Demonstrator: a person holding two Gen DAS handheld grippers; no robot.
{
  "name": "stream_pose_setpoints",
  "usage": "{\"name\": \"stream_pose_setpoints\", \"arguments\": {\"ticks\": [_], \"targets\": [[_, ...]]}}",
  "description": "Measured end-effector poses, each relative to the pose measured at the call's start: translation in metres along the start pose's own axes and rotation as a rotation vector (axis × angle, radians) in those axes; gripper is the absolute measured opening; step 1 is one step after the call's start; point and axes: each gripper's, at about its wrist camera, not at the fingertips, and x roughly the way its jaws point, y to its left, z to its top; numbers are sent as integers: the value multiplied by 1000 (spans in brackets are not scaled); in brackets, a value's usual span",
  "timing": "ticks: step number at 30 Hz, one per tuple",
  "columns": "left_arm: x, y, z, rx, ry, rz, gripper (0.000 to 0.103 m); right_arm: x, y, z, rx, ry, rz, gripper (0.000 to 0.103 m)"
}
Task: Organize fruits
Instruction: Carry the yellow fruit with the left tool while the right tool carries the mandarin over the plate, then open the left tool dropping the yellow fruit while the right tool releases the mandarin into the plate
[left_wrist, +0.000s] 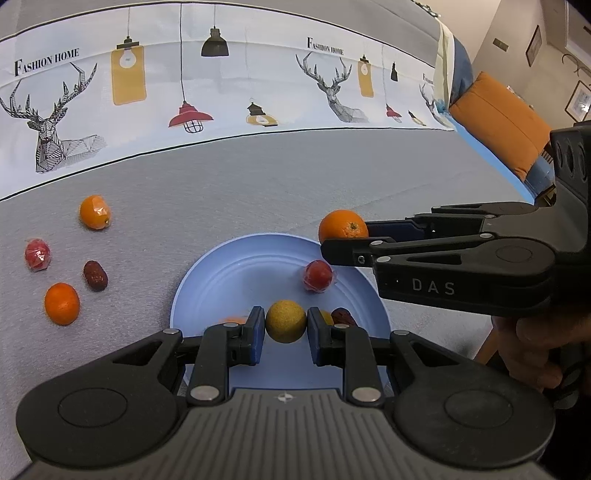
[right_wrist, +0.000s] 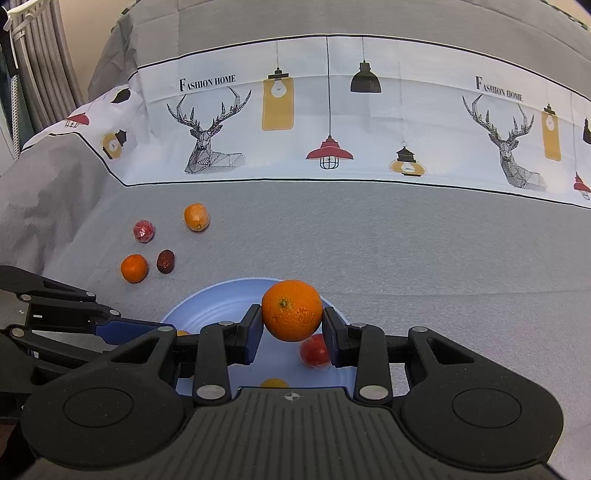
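Over the blue plate (left_wrist: 207, 284), holding a wrapped red fruit (left_wrist: 318, 276) and seemingly a date (left_wrist: 342, 316), our left tongs (left_wrist: 286, 325) grip a yellow fruit (left_wrist: 286, 320), right tongs (right_wrist: 291, 325) an orange (right_wrist: 291, 310); cloth (right_wrist: 332, 110) reads "FASHION HOME".

On the grey cloth: two oranges (left_wrist: 62, 303) and (left_wrist: 95, 213), one wrapped red fruit (left_wrist: 37, 254), one date (left_wrist: 95, 275); at the blue plate (left_wrist: 207, 291): gripped orange (right_wrist: 291, 310), yellow-green fruit (left_wrist: 286, 321), wrapped red fruit (left_wrist: 318, 276), date (left_wrist: 342, 317).

grey tablecloth (left_wrist: 258, 177), deer-and-lamp printed band (right_wrist: 332, 110), orange cushion (left_wrist: 498, 122)
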Motion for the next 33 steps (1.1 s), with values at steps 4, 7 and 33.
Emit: {"name": "stream_pose_setpoints", "arguments": {"ticks": [4,7,33], "targets": [[1,-2,0,5,2,-4,27,0,0,0,0,0,1,36],[1,-1,0,8,4,-7,27,0,0,0,-1,1,1,36],[3,-5,-2,21,11,-18,27,0,3,-1,-2,1,7,37]]}}
